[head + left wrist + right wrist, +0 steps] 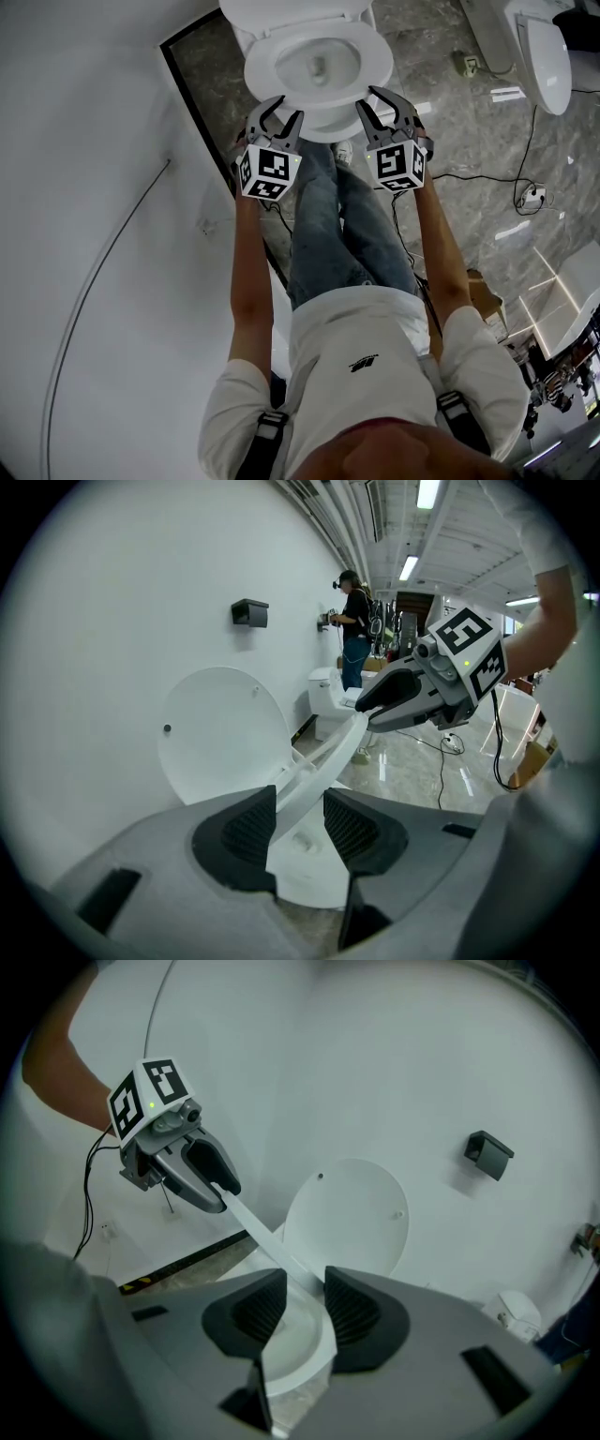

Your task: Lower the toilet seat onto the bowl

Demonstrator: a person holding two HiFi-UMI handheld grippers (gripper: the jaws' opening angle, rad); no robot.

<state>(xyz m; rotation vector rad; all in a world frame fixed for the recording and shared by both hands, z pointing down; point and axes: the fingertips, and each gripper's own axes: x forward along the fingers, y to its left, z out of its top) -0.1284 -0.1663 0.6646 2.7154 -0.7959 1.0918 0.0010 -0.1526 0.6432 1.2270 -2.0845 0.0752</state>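
Both grippers are being held at the front of the seat [265, 73], one on each side of the rim. Left gripper [286, 108] is being kept closed on the front-left rim: in its own view the seat [328, 757] is filling the gap between the pads of the left gripper [300, 822]. Right gripper [366, 97] is being kept closed on the front-right rim, with the seat [253, 1227] running in between the pads of the right gripper [302, 1307]. Each gripper is being seen from the other's view, clamped on the far end of the same white band: right gripper [375, 705], left gripper [220, 1199]. Seat is lying over the bowl [314, 66], well forward of the lid [220, 733], which is standing upright by the wall. Whether the seat is touching the bowl cannot be told. A black box [249, 613] is mounted on the wall above the lid. A second toilet [539, 47] is standing well apart on the marble floor [450, 131].
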